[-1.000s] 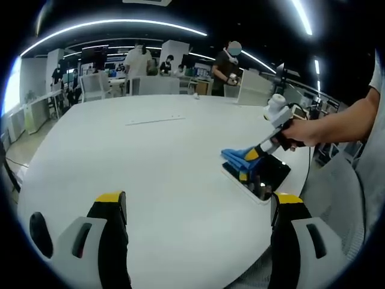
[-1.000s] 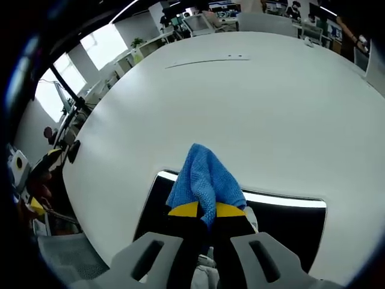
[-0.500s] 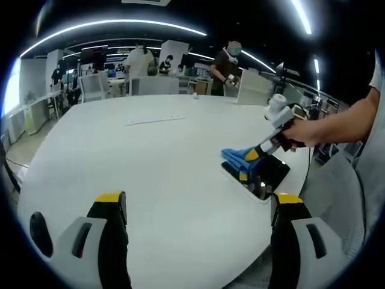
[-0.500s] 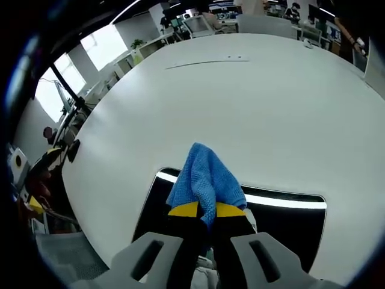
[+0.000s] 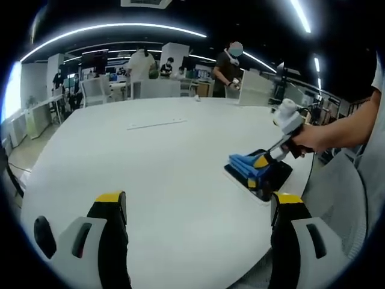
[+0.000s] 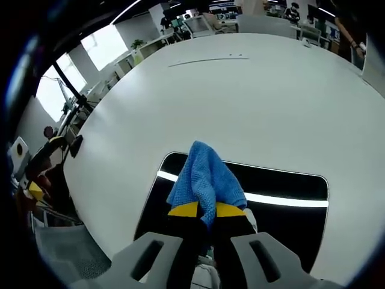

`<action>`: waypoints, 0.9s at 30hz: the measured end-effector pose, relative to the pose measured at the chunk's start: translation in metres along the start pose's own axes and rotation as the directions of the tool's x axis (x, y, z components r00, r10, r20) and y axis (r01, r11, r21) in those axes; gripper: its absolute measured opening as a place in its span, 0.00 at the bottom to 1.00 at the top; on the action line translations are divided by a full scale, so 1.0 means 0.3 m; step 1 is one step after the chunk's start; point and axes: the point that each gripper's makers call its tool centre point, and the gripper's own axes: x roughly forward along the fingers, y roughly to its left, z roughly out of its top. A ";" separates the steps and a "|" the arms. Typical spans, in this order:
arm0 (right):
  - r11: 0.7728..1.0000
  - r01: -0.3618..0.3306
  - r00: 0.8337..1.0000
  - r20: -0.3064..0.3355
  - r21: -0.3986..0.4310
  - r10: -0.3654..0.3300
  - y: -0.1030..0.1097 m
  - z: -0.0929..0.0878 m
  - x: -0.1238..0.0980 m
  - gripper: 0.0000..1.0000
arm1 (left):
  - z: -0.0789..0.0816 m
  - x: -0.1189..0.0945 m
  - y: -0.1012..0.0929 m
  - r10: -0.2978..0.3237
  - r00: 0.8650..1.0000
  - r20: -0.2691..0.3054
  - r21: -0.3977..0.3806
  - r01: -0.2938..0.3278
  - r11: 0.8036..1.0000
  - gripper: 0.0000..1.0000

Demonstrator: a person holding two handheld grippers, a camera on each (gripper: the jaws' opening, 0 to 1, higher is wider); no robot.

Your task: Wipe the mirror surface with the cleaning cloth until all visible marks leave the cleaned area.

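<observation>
Worktop: white, round, office w/ people behind.
Mirror: flat near worktop edge.
Right gripper: clenched on blue cloth, cloth over mirror.
Left gripper: jaws apart, holding nothing, above worktop.

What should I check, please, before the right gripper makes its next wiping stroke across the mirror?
1. Cloth grip: right gripper is shut on the blue cloth: ok.
2. Cloth over mirror: it lies over the glass near its left end: ok.
3. Contact pressure on the glass: cannot tell.
4. Marks left on the mirror: a bright ceiling-light reflection crosses the glass; cannot tell.
5. Left gripper out of the way: open, over bare white table, apart from the mirror: ok.
6. Mirror near the table edge: it sits close to it; not ok.
</observation>
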 end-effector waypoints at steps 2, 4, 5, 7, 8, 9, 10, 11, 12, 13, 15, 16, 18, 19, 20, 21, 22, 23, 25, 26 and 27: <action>1.000 -0.005 1.000 0.000 -0.001 0.005 0.008 -0.017 -0.008 0.02 | -0.002 0.000 -0.007 -0.002 1.000 -0.002 0.002 0.002 1.000 0.99; 1.000 -0.009 1.000 -0.001 -0.005 0.009 0.014 -0.029 -0.015 0.02 | -0.007 0.001 -0.008 -0.005 1.000 -0.006 0.003 0.005 1.000 0.99; 1.000 -0.017 1.000 -0.006 0.009 0.017 0.020 -0.038 -0.020 0.02 | -0.009 0.002 -0.009 -0.006 1.000 -0.008 0.004 0.006 1.000 0.99; 1.000 -0.016 1.000 -0.011 0.003 0.016 0.026 -0.051 -0.028 0.02 | -0.012 0.005 -0.007 -0.008 1.000 -0.010 0.006 0.008 1.000 0.99; 1.000 -0.015 1.000 -0.011 -0.010 0.015 0.030 -0.057 -0.030 0.02 | -0.014 0.006 -0.003 -0.008 1.000 -0.010 0.006 0.008 1.000 0.99; 1.000 -0.016 1.000 -0.011 -0.010 0.016 0.035 -0.066 -0.035 0.02 | -0.013 0.008 -0.003 -0.009 1.000 -0.008 0.005 0.009 1.000 0.99; 1.000 -0.018 1.000 -0.011 -0.004 0.018 0.034 -0.071 -0.039 0.03 | -0.011 0.010 -0.003 -0.010 1.000 -0.007 0.005 0.010 1.000 0.99; 1.000 -0.019 1.000 -0.012 0.005 0.019 0.036 -0.076 -0.042 0.03 | -0.010 0.012 -0.004 -0.012 1.000 -0.007 0.005 0.012 1.000 0.99; 1.000 -0.020 1.000 -0.012 0.007 0.020 0.038 -0.082 -0.046 0.03 | -0.004 0.014 -0.009 -0.013 1.000 -0.007 0.007 0.013 1.000 0.99; 1.000 -0.020 1.000 -0.013 0.006 0.020 0.039 -0.086 -0.048 0.03 | -0.002 0.015 -0.010 -0.014 1.000 -0.005 0.008 0.014 1.000 0.99; 1.000 -0.022 1.000 -0.018 -0.001 0.022 0.044 -0.096 -0.053 0.03 | 0.003 0.017 -0.011 -0.015 1.000 -0.002 0.006 0.015 1.000 0.99; 1.000 -0.023 1.000 -0.019 0.000 0.023 0.043 -0.102 -0.057 0.03 | 0.005 0.019 -0.012 -0.015 1.000 -0.001 0.006 0.015 1.000 0.99; 1.000 -0.024 1.000 -0.018 0.003 0.024 0.043 -0.108 -0.061 0.03 | 0.010 0.021 -0.016 -0.017 1.000 0.001 0.008 0.017 1.000 0.99; 1.000 -0.024 1.000 -0.017 0.008 0.024 0.044 -0.113 -0.065 0.03 | 0.011 0.023 -0.018 -0.019 1.000 0.001 0.008 0.019 1.000 0.99; 1.000 -0.024 1.000 -0.017 0.009 0.024 0.044 -0.115 -0.066 0.03 | 0.010 0.025 -0.017 -0.021 1.000 0.000 0.010 0.021 1.000 0.99; 1.000 -0.024 1.000 -0.016 0.009 0.024 0.045 -0.117 -0.066 0.03 | 0.010 0.026 -0.016 -0.021 1.000 0.000 0.011 0.021 1.000 0.99; 1.000 -0.024 1.000 -0.016 0.008 0.024 0.046 -0.119 -0.067 0.03 | 0.010 0.027 -0.013 -0.022 1.000 0.002 0.010 0.022 1.000 0.99; 1.000 -0.024 1.000 -0.015 0.008 0.024 0.046 -0.121 -0.068 0.03 | 0.012 0.029 -0.010 -0.022 1.000 0.006 0.008 0.021 1.000 0.99; 1.000 -0.024 1.000 -0.018 0.011 0.025 0.049 -0.126 -0.071 0.03 | 0.015 0.028 -0.009 -0.020 1.000 0.011 0.006 0.020 1.000 0.99; 1.000 -0.025 0.999 -0.020 0.012 0.026 0.051 -0.129 -0.073 0.03 | 0.014 0.028 -0.008 -0.020 1.000 0.012 0.004 0.019 1.000 0.99; 1.000 -0.025 0.999 -0.021 0.008 0.026 0.053 -0.133 -0.074 0.03 | 0.012 0.028 -0.007 -0.019 1.000 0.014 0.002 0.019 1.000 0.99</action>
